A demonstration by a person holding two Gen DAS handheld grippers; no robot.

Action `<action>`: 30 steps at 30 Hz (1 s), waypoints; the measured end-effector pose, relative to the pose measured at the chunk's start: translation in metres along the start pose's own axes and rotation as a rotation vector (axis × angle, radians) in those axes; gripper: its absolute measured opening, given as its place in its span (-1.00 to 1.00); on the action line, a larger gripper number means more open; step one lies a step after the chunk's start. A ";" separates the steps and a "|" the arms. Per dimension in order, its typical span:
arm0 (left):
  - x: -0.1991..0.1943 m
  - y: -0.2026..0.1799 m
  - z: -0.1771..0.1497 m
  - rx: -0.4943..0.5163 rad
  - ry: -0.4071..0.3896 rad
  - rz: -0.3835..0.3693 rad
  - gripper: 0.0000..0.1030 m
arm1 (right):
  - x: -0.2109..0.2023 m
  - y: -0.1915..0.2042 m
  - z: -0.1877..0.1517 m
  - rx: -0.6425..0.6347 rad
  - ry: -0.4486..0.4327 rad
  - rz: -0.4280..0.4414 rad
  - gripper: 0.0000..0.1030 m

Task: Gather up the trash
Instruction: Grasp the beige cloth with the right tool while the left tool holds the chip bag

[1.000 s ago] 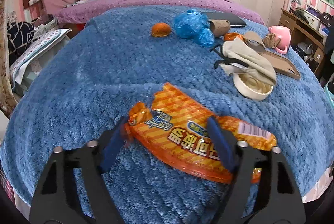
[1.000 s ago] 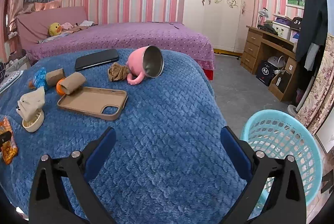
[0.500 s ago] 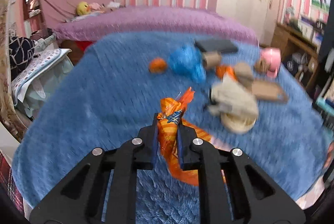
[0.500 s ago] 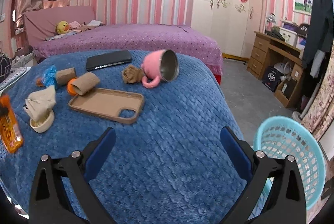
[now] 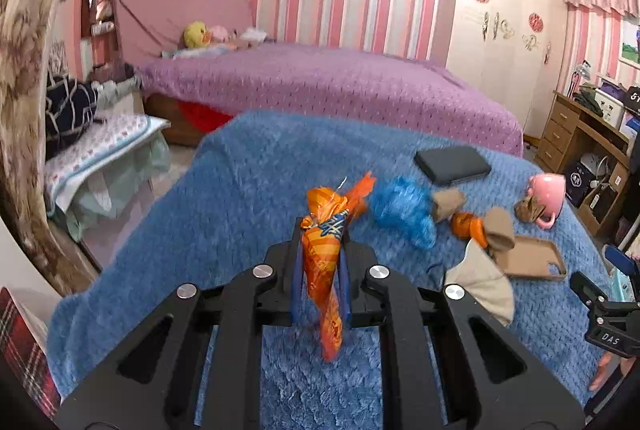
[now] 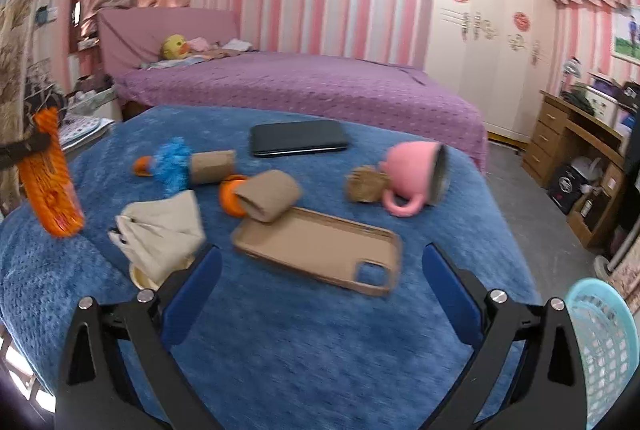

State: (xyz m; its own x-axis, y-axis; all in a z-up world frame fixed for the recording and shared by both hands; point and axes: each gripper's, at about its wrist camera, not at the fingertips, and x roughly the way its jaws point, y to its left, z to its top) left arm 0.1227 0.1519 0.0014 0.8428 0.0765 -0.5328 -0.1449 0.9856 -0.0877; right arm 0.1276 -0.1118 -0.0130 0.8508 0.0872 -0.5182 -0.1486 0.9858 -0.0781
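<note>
My left gripper (image 5: 320, 250) is shut on an orange snack wrapper (image 5: 326, 270) and holds it lifted above the blue blanket (image 5: 248, 189). The wrapper also shows in the right wrist view (image 6: 50, 189), hanging at the far left. My right gripper (image 6: 320, 286) is open and empty, above the blanket just in front of a tan phone case (image 6: 320, 250). Other litter lies beyond: a blue crumpled bag (image 6: 172, 165), cardboard tubes (image 6: 268, 199), orange peel (image 6: 230, 197), a beige cloth over a small bowl (image 6: 160, 230), a brown crumpled wad (image 6: 364, 183).
A light-blue basket (image 6: 600, 350) stands on the floor at the lower right. A pink mug (image 6: 416, 175) lies on its side and a black phone (image 6: 298, 137) lies farther back. A purple bed (image 6: 300, 85) is behind; a wooden desk (image 6: 580, 141) is right.
My left gripper closed on the orange wrapper and lifted it off the blanket, so it now hangs upright. My right gripper moved forward towards the phone case, still open.
</note>
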 end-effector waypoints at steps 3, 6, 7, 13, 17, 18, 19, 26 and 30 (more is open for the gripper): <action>0.003 0.002 -0.005 0.019 0.004 0.015 -0.75 | 0.012 0.022 0.004 -0.006 0.015 0.061 0.90; 0.010 0.008 -0.012 0.013 0.032 0.031 -0.75 | 0.024 0.037 0.005 -0.007 0.033 0.107 0.90; 0.013 0.011 -0.013 0.014 0.042 0.042 -0.75 | 0.029 0.043 0.004 -0.009 0.042 0.123 0.89; 0.020 0.026 -0.015 -0.024 0.062 0.058 -0.75 | 0.054 0.071 0.000 -0.039 0.103 0.206 0.44; 0.022 0.028 -0.016 -0.033 0.065 0.066 -0.75 | 0.058 0.076 -0.003 -0.061 0.129 0.254 -0.08; 0.022 0.028 -0.016 -0.036 0.064 0.065 -0.75 | 0.059 0.077 -0.004 -0.064 0.135 0.272 -0.15; 0.021 0.026 -0.016 -0.037 0.060 0.063 -0.75 | 0.058 0.077 -0.003 -0.065 0.134 0.280 -0.34; 0.013 0.012 -0.013 -0.006 0.028 0.050 -0.75 | 0.033 0.050 0.003 -0.021 0.017 0.248 -0.61; 0.003 0.004 -0.010 -0.004 0.008 0.033 -0.75 | 0.028 0.019 0.003 0.034 0.004 0.212 -0.61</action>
State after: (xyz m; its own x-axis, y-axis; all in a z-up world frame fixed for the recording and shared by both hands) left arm 0.1196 0.1541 -0.0093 0.8335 0.1081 -0.5418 -0.1748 0.9819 -0.0731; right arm 0.1495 -0.0903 -0.0265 0.8002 0.2930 -0.5233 -0.3071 0.9496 0.0620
